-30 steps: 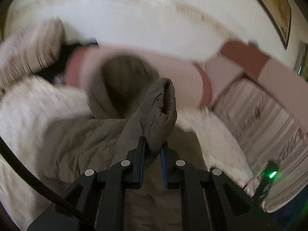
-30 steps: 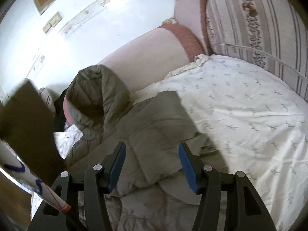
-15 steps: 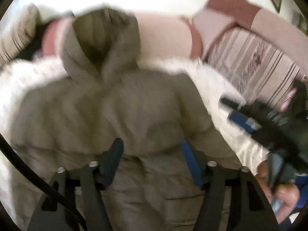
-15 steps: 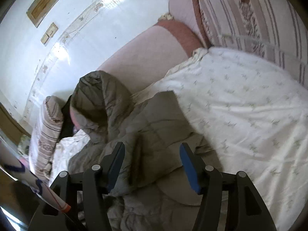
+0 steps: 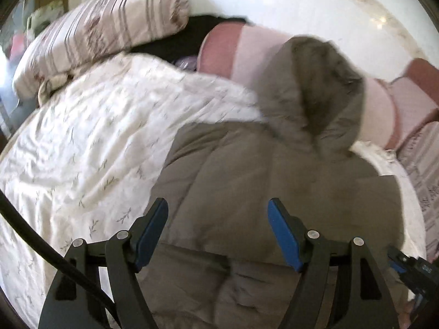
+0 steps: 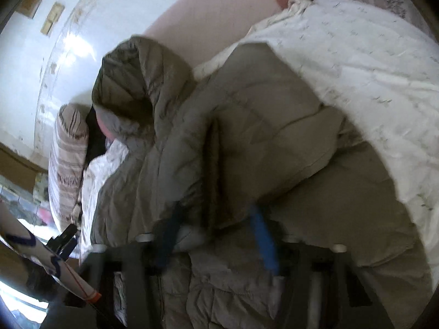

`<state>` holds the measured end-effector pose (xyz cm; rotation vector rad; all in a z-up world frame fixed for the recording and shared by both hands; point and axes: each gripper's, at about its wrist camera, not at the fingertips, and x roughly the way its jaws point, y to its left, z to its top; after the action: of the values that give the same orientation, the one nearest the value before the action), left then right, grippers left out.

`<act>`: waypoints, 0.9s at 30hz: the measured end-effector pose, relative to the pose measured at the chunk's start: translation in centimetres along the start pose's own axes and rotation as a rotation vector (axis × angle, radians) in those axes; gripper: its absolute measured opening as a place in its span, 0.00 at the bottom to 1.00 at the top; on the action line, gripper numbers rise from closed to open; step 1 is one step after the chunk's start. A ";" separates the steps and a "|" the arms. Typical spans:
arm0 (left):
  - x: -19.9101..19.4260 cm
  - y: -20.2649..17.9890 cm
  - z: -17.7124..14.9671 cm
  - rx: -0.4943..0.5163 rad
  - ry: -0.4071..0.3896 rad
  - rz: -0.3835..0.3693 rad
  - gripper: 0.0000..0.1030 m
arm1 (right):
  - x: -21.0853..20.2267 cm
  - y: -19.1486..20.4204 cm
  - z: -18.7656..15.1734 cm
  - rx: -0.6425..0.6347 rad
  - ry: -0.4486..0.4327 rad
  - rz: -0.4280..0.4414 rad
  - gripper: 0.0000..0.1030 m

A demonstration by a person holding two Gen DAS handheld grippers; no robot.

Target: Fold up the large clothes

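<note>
A grey-brown padded jacket (image 5: 247, 178) lies spread on the bed, its hood (image 5: 315, 82) propped against the pink headboard cushion. My left gripper (image 5: 218, 219) hovers over the jacket's body with its jaws opening; nothing is pinched between the blue pads. In the right wrist view the jacket (image 6: 260, 126) is bunched, with the hood (image 6: 131, 82) at upper left. My right gripper (image 6: 216, 235) is pushed into a thick fold of it, jaws closing, and fabric fills the gap between the pads. This view is blurred.
The jacket rests on a white sprigged bedsheet (image 5: 96, 137), with a striped pillow (image 5: 96, 27) at the far left. The pink cushion (image 5: 247, 46) and a white wall stand behind it. Striped bedding (image 5: 422, 170) lies at the right. The other gripper's tip (image 5: 411, 268) shows at lower right.
My left gripper let go of the jacket fold it was pinching, opened wide and swung left and down over the jacket. My right gripper sank into the jacket and its jaws narrowed on a fold.
</note>
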<state>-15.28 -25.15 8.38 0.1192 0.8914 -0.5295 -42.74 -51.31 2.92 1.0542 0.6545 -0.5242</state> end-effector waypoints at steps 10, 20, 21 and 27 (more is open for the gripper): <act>4.1 2.5 -2.9 -0.031 0.091 0.027 0.73 | 0.8 -1.0 0.3 -0.050 -0.014 -0.257 0.15; -2.3 -4.3 -3.1 0.177 -0.128 0.046 0.73 | -3.7 4.2 -0.5 -0.231 -0.237 -0.185 0.16; -2.0 -5.3 -3.2 0.199 -0.118 0.042 0.73 | -3.0 4.8 -0.8 -0.259 -0.222 -0.192 0.16; 3.7 -7.3 -5.1 0.249 0.063 0.077 0.76 | 2.1 4.5 -1.1 -0.316 -0.080 -0.309 0.16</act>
<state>-20.53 -31.28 3.15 0.3969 0.8756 -0.5657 -38.50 -48.66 3.87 0.6350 0.8055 -0.7011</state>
